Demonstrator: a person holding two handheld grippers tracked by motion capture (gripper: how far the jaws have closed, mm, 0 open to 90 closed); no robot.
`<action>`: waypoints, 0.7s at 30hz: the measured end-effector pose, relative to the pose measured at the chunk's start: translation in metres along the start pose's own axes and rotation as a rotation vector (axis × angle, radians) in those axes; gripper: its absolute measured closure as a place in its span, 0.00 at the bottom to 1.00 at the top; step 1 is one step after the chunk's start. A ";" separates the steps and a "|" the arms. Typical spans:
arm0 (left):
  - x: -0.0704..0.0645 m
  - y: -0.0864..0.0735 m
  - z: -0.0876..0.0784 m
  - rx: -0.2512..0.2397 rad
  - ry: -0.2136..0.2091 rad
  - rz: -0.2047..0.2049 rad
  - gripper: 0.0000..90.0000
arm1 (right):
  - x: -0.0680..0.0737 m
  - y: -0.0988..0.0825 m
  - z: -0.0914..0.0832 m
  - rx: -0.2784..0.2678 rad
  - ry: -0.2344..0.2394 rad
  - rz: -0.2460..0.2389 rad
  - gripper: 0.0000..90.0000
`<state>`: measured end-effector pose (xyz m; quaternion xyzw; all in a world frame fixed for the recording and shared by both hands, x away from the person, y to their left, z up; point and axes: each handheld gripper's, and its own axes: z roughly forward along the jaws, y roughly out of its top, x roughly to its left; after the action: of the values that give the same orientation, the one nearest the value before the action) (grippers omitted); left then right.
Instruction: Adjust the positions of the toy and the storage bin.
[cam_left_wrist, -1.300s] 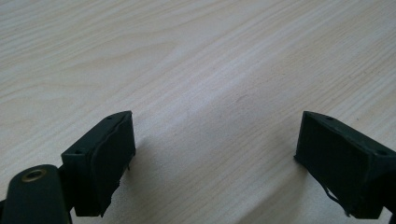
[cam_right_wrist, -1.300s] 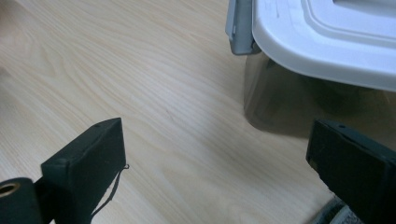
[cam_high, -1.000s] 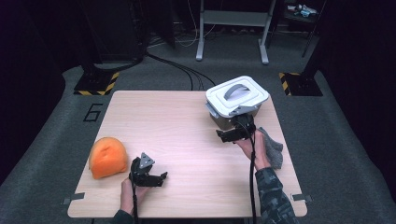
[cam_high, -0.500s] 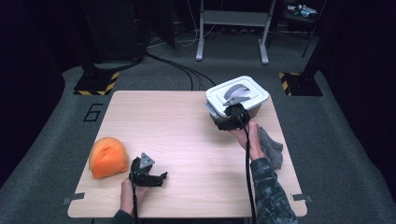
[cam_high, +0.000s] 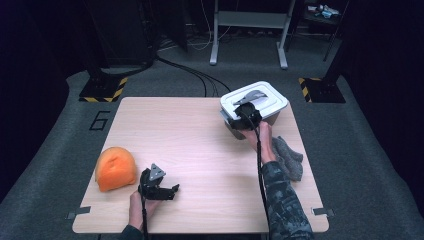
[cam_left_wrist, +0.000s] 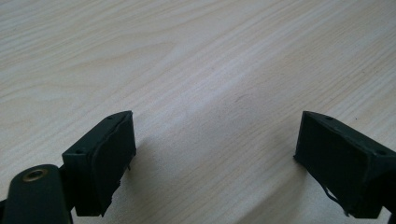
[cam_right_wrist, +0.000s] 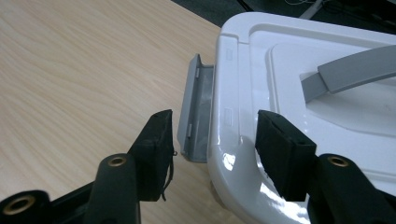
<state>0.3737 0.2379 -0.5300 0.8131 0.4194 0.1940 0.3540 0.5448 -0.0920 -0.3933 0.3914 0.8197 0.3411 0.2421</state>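
Right hand-held gripper (cam_right_wrist: 212, 140) jaws closing, not yet clamped, straddling grey latch (cam_right_wrist: 196, 109) on white box (cam_right_wrist: 243, 74) edge.

A pale wooden table (cam_high: 190, 135) carries a rounded orange cushion (cam_high: 115, 168) near left, a white lidded plastic box (cam_high: 270, 102) far right, and a grey cloth (cam_high: 289, 156) just nearer.

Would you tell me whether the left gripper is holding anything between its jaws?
No, the left gripper stands open over the bare wooden table, with nothing between its jaws.
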 end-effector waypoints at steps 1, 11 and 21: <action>0.000 0.000 0.000 0.000 0.000 -0.001 0.13 | 0.000 0.002 0.002 0.001 -0.005 0.006 0.53; 0.000 0.000 0.000 0.000 0.001 -0.001 0.13 | 0.000 0.005 0.012 0.017 -0.052 0.006 0.70; 0.000 0.000 0.000 0.003 0.001 -0.002 0.13 | -0.002 0.003 0.011 0.019 -0.034 -0.007 0.72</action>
<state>0.3735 0.2378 -0.5299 0.8131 0.4207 0.1934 0.3529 0.5545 -0.0880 -0.3976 0.3964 0.8200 0.3258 0.2537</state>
